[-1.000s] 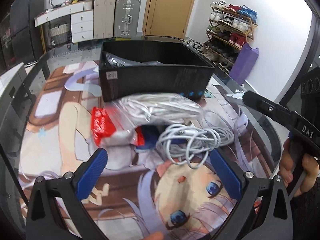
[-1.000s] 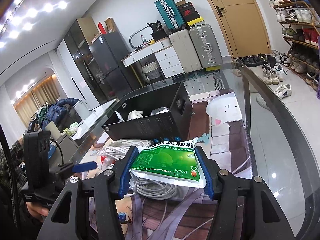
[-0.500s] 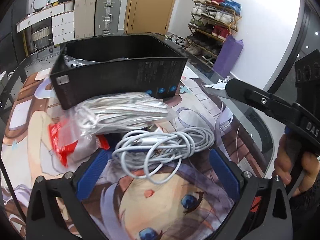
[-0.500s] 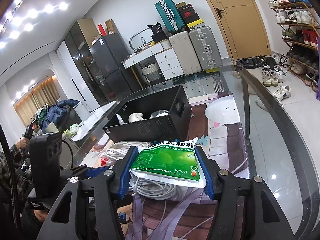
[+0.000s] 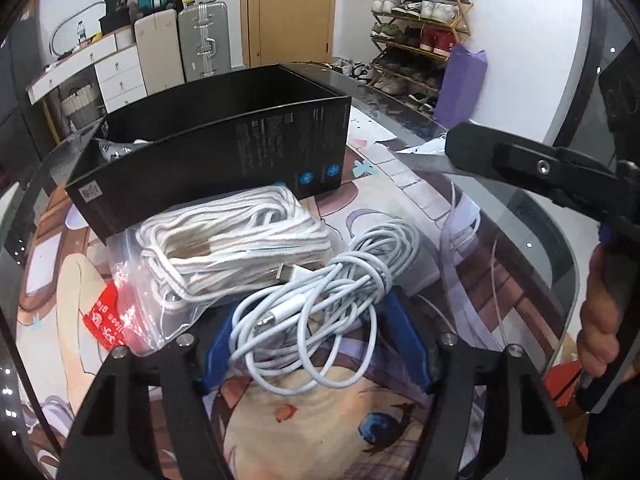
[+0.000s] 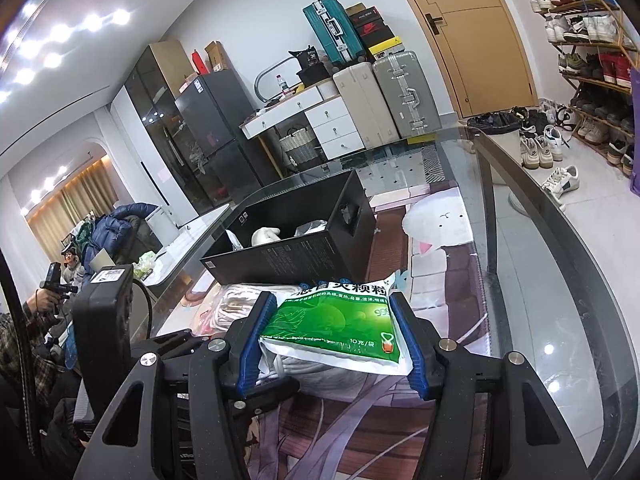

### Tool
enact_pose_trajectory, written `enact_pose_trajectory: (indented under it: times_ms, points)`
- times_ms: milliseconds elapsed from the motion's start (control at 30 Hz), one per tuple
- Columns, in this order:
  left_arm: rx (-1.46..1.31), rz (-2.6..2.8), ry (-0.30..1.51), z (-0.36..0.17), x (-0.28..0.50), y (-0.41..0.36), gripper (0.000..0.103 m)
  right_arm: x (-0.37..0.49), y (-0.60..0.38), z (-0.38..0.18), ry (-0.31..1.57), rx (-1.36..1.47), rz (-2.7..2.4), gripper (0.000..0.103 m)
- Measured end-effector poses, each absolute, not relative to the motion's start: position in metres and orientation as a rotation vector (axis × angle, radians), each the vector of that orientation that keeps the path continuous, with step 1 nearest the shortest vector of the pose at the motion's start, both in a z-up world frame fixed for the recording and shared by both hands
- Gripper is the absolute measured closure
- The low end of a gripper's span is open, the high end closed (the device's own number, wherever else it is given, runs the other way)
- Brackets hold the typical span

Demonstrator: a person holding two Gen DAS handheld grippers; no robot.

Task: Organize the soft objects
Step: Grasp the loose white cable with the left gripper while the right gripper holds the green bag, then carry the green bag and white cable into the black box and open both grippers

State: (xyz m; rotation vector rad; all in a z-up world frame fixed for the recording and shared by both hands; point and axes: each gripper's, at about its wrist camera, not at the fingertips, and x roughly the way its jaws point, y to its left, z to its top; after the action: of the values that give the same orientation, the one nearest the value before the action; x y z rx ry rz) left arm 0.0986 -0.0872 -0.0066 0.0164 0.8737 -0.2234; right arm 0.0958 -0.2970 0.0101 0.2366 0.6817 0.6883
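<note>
The left gripper (image 5: 316,336) has its blue pads closing around the white cable coil (image 5: 320,300), though whether they already pinch it cannot be told. The coil's long axis points toward two o'clock. The right gripper (image 6: 334,340) is clamped on a green packet (image 6: 336,330), lying flat, its length crosswise. The black box (image 5: 216,160) sits at twelve o'clock; next comes lifting each item into it.

Beside the tan door (image 6: 476,40) stood silver suitcases (image 6: 396,92); right of the door a shoe rack (image 5: 420,20) held sneakers, with a purple bag (image 5: 460,80) below it.
</note>
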Motion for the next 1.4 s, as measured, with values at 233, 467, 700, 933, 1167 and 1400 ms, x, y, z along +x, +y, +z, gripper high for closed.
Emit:
enact_pose_trajectory:
  times_ms: [233, 467, 700, 933, 1167, 1400]
  points:
    - [-0.01, -0.282, 0.859, -0.004, 0.088, -0.08, 0.07, 0.095, -0.296, 0.011, 0.677, 0.233, 0.692, 0.045]
    - [-0.02, -0.329, 0.85, 0.002, 0.075, -0.079, 0.083, 0.093, -0.293, 0.013, 0.67, 0.228, 0.696, 0.045]
    - [-0.069, -0.389, 0.824, 0.014, 0.065, -0.075, 0.085, 0.091, -0.293, 0.017, 0.656, 0.228, 0.7, 0.045]
    - [-0.111, -0.401, 0.78, 0.03, 0.052, -0.067, 0.085, 0.086, -0.293, 0.027, 0.619, 0.227, 0.705, 0.045]
    - [-0.155, -0.429, 0.712, 0.056, 0.038, -0.057, 0.085, 0.076, -0.293, 0.047, 0.557, 0.229, 0.716, 0.045]
    - [-0.188, -0.371, 0.67, 0.07, 0.035, -0.035, 0.085, 0.066, -0.285, 0.062, 0.529, 0.213, 0.737, 0.045]
